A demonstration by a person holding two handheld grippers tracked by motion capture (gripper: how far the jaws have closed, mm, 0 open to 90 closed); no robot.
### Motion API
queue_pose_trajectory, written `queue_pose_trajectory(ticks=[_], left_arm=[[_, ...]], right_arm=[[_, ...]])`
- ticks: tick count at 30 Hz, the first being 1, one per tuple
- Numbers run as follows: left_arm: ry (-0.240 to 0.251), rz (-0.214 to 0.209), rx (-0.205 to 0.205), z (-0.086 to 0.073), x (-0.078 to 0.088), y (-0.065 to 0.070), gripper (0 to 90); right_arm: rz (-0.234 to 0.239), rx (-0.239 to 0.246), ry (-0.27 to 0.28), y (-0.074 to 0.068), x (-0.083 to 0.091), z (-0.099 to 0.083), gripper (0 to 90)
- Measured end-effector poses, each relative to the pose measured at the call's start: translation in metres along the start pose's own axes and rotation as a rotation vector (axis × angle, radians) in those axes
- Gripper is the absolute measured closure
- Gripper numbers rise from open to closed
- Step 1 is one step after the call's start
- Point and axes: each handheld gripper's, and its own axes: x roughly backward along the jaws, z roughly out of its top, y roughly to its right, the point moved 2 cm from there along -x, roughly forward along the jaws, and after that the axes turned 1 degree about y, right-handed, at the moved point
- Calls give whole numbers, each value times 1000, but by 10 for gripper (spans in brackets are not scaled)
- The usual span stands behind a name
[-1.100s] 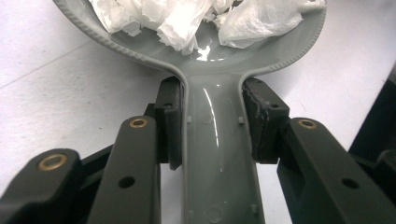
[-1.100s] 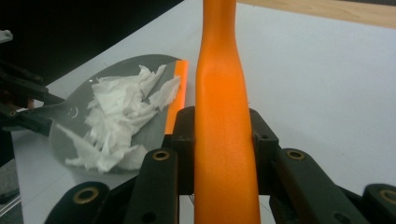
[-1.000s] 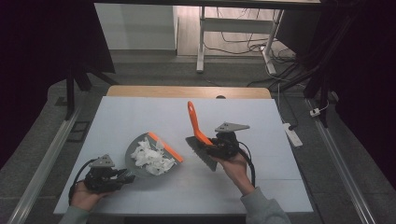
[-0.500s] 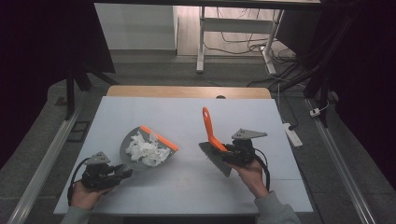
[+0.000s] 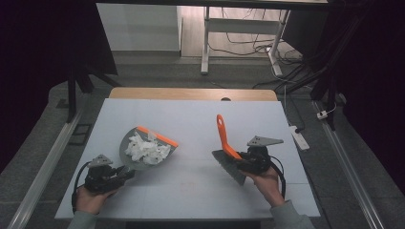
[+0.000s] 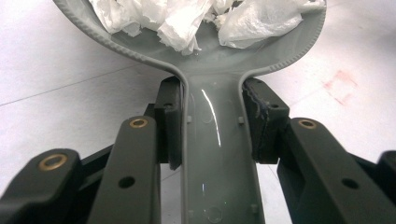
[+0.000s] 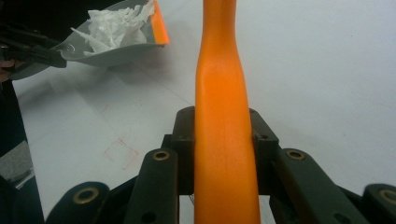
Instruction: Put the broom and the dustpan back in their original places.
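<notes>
Left fingers (image 6: 170, 126) clamp dustpan (image 6: 219, 154) handle; right fingers (image 7: 184, 149) clamp brush (image 7: 224, 140).

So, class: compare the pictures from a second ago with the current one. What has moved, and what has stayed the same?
The right hand-held gripper carried the brush rightward, away from the dustpan, which shifted slightly toward the table's far side. Both grips stayed clamped, the left hand-held gripper on the dustpan handle, and the paper scraps stayed in the pan.

Grey dustpan (image 5: 148, 149) heaped with white paper (image 5: 146, 148), orange-handled brush (image 5: 226, 151) tilted upright
</notes>
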Motion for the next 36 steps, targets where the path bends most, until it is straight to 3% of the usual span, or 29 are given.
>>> queue_pose_trajectory(ticks=[15,25,30,36], left_arm=[[25,133,134,5,-23,5,617],[11,215,185,9,-46,6,617],[18,239,214,11,-53,8,616],[18,278,240,10,-57,8,613]], right_arm=[[6,-18,-34,10,12,-10,701],[18,-25,-77,12,8,-15,701],[32,-32,-123,12,2,-19,701],[-8,-54,-192,21,-7,-25,701]])
